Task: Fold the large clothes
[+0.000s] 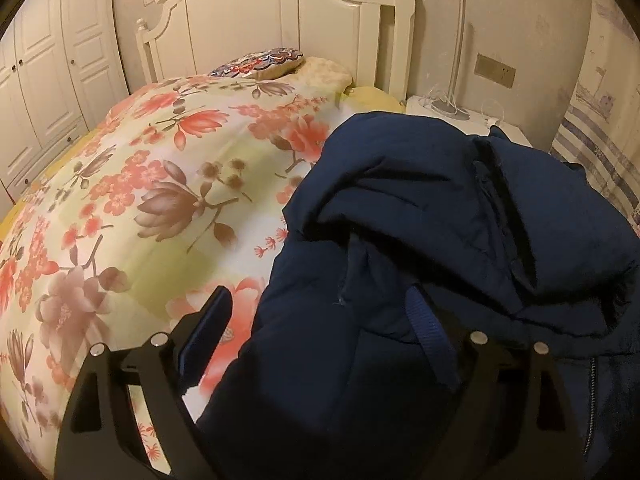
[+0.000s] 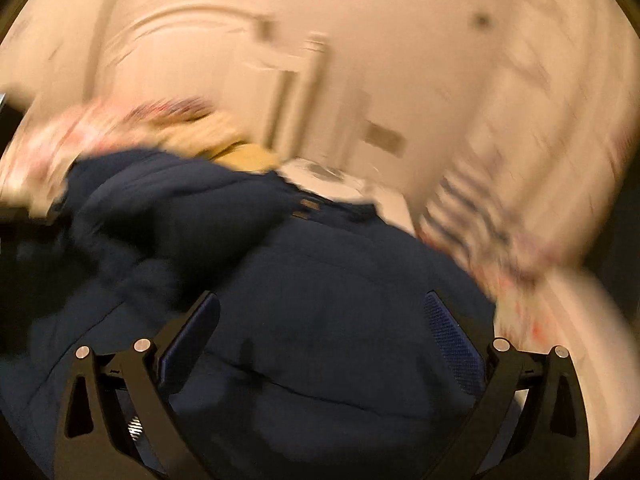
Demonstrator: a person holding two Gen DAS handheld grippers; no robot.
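- Because the task is folding, a bulky navy-blue padded jacket [image 1: 420, 240] lies heaped on a bed covered by a pale quilt printed with pink and coral flowers [image 1: 152, 184], which gives it a broad soft surface to be spread on.
- It sits on the side of the bed nearest a white bedside table [image 1: 460, 114], rumpled, with a zip edge showing.
- Left hand-held gripper [image 1: 320, 320]: jaws spread wide, one finger over the quilt, the other behind a jacket fold; nothing looks pinched, though fabric bulges between them.
- Right hand-held gripper [image 2: 324, 328]: jaws also wide apart, straddling the jacket's smooth quilted panel without clamping it; this view is blurred.
- Judged from this, both grippers are placed to choose new hold points.
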